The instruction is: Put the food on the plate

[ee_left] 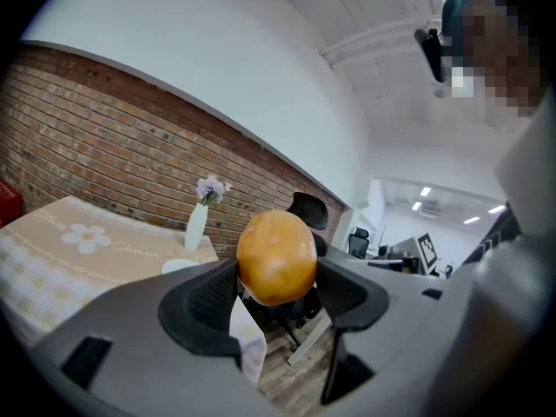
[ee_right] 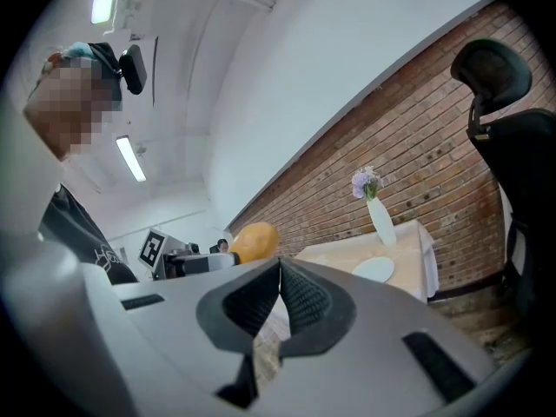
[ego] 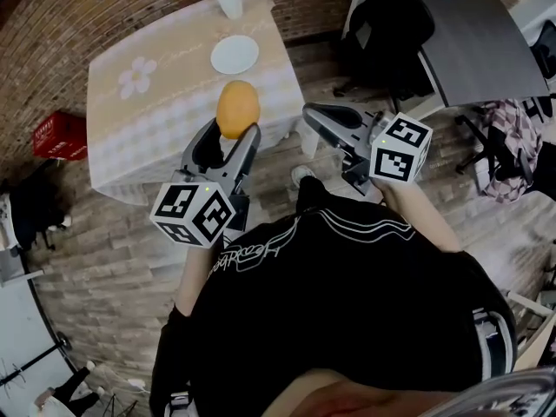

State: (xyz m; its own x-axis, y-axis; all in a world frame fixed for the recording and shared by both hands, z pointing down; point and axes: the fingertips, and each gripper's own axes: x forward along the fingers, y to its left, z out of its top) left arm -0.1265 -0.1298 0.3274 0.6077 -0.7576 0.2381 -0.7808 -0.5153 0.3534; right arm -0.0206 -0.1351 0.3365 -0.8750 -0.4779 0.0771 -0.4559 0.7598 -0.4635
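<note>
The left gripper (ee_left: 276,272) has its jaws spread wide and clamped on a single smooth, round, orange-yellow piece of food (ee_left: 276,254). One ribbed black pad presses each side of it, and its upper half rises above the jaw tips. In the head view this gripper is held in the air, off the counter.

Ahead of the left jaws, beyond the food, stands one counter under a beige checked cloth with a white flower print (ego: 156,102). One round white plate (ego: 234,55) lies on it near the far edge, well apart from the food and with nothing on it. Farther still from the jaws, at the counter's back edge against the brick wall, is one slim white vase of pale purple flowers (ee_left: 197,224), upright and just beyond the plate.

The right gripper (ee_right: 279,263) has its two jaws closed together, pad against pad, with nothing between them. From its view the food shows to the left of the jaw tips, and the plate and vase to the right of them.

Each gripper carries one cube with square markers. One black office chair (ee_right: 495,102) stands to the right of the right jaws. One red crate (ego: 59,135) sits on the floor to the left of the left jaws.
</note>
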